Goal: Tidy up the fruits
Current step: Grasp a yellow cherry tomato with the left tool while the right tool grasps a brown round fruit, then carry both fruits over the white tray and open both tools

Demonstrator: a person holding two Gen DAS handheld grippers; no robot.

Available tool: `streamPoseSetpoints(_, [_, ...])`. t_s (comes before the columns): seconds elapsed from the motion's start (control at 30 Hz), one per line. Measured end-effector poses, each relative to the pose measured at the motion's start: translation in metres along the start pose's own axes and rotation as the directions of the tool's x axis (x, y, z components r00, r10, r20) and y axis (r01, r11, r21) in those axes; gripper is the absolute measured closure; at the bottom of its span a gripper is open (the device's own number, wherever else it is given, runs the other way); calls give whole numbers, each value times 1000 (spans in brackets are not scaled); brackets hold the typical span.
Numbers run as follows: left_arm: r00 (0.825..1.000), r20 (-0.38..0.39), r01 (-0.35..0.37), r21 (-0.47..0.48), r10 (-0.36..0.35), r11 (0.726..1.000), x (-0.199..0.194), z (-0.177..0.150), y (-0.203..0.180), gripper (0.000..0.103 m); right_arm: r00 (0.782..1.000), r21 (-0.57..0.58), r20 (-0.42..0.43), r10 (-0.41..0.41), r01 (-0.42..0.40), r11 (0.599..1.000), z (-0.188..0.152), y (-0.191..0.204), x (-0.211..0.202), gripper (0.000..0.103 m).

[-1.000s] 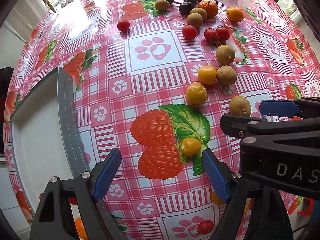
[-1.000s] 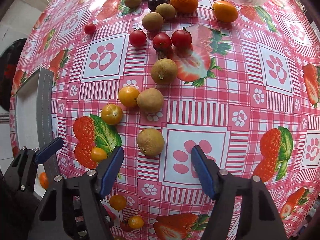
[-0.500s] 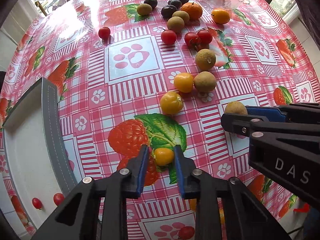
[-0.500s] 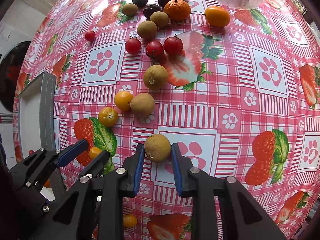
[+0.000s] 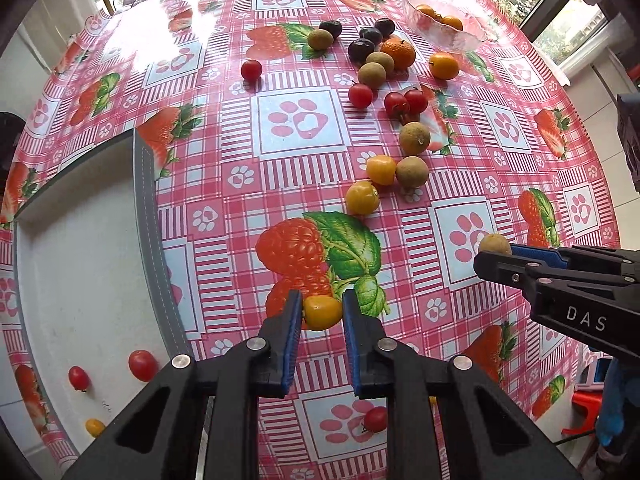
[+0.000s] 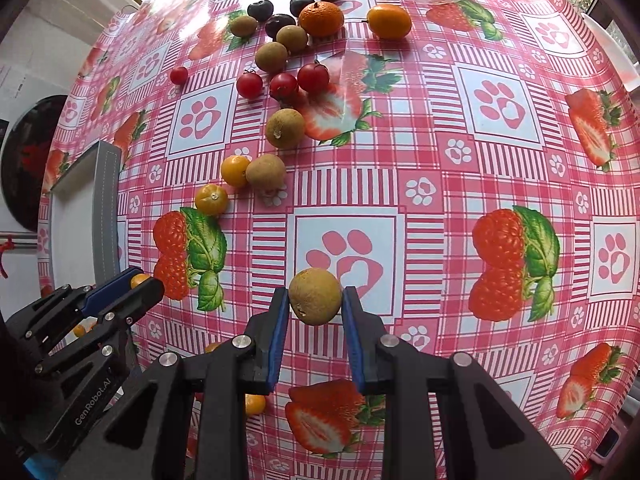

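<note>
- left tool (image 5: 319, 312): blue pads nearly together, clamped on a small yellow tomato (image 5: 322, 311) above the printed raspberry on the surface (image 5: 520, 128).
- right tool (image 6: 315, 300): pads narrowly apart, gripping a round brown longan (image 6: 315, 296) over a paw-print square, near the middle.
- readable writing: "das" on the right tool's body, "genrobot.ai" on the left tool's body.
- both tools reach forward side by side, low over the surface.
- a white tray (image 5: 80, 280) at left holds cherry tomatoes; more fruit lies far off by a glass bowl (image 5: 448, 28).
</note>
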State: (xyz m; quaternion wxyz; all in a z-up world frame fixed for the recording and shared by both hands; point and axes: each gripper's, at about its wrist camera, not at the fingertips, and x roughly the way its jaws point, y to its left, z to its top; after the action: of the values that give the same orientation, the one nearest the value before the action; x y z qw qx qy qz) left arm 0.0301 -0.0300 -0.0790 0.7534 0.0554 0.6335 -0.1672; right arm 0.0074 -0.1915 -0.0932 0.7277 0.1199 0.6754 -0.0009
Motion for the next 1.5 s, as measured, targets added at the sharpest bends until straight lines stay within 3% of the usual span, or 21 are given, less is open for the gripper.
streamPoseSetpoints(0.6, [998, 51, -32, -122, 38, 992, -46, -44, 74, 81, 1000, -72, -8, 12, -13, 997, -18, 50, -12, 74])
streamPoseSetpoints(1.5, [990, 72, -94, -311, 122, 946, -62, -72, 193, 81, 997, -354, -32, 64, -71, 932, 6, 215, 5, 74])
